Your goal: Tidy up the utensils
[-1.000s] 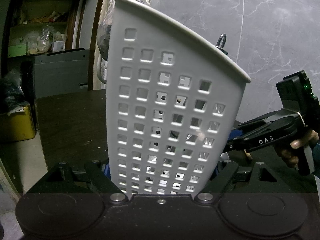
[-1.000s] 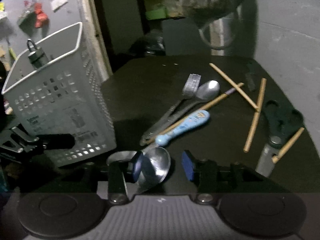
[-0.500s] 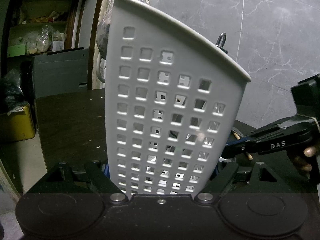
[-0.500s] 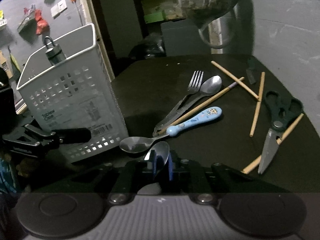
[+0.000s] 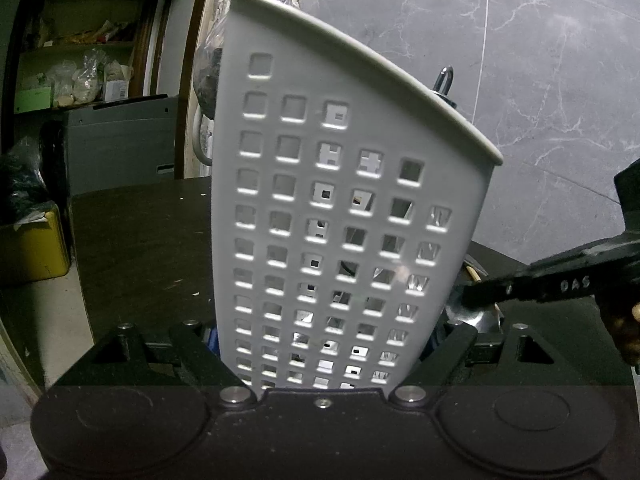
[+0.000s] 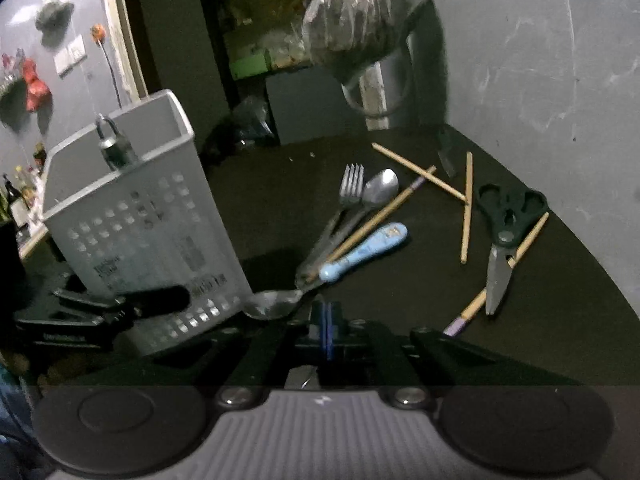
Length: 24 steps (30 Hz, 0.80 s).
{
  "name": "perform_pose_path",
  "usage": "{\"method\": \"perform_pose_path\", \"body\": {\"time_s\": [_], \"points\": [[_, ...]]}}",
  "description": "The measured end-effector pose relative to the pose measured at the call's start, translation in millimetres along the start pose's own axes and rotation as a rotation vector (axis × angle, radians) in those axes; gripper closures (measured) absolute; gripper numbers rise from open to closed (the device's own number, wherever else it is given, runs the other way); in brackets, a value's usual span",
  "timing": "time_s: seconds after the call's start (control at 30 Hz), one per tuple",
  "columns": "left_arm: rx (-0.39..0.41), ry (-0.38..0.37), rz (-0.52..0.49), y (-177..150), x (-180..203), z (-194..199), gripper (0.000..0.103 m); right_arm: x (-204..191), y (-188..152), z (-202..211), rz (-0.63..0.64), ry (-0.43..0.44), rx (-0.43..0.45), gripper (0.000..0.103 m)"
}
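A white perforated basket (image 5: 340, 200) stands tilted on the dark table, and my left gripper (image 5: 326, 344) is shut on its lower part, one finger on each side. A ringed metal item (image 6: 112, 144) sticks up from the basket (image 6: 136, 216). My right gripper (image 6: 326, 322) hangs just right of the basket with its blue pads pressed together. A metal spoon is pinched between them, mostly hidden; a glint of it (image 6: 302, 376) shows under the pads. In the left wrist view its shiny bowl (image 5: 470, 314) shows below the right gripper (image 5: 476, 298).
A blue-handled spoon (image 6: 360, 254) lies just ahead of the right gripper. Behind it are a fork (image 6: 350, 188), another spoon (image 6: 380, 186) and several wooden chopsticks (image 6: 466, 208). Scissors (image 6: 504, 236) lie at the right, near the grey wall. A plastic bag (image 6: 352, 20) hangs at the back.
My right gripper's pads closed on the spoon's bowl and it drew back, so more of the table shows. The left gripper and basket stayed put.
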<state>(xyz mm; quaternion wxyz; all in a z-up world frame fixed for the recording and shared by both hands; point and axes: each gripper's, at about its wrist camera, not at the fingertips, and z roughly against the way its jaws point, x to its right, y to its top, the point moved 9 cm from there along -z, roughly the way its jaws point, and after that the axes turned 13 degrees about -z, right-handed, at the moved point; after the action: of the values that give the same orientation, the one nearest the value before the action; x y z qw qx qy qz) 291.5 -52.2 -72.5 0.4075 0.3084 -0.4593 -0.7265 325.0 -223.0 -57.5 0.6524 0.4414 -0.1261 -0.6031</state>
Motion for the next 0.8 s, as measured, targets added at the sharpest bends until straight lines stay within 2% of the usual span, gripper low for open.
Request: {"method": "perform_pose_path", "body": {"time_s": [0.17, 0.37, 0.43, 0.8], "points": [[-0.003, -0.001, -0.001, 0, 0, -1, 0.019, -5, -4, -5, 0.053, -0.034, -0.031, 0.102], [-0.004, -0.003, 0.002, 0, 0, -2, 0.019, -44, -24, -2, 0.393, -0.19, -0.026, 0.102], [-0.003, -0.002, 0.002, 0, 0, -1, 0.019, -55, -32, -2, 0.466, -0.211, -0.033, 0.102], [0.002, -0.004, 0.007, 0, -2, -1, 0.019, -57, -44, -13, 0.487, -0.21, -0.122, 0.1]]}}
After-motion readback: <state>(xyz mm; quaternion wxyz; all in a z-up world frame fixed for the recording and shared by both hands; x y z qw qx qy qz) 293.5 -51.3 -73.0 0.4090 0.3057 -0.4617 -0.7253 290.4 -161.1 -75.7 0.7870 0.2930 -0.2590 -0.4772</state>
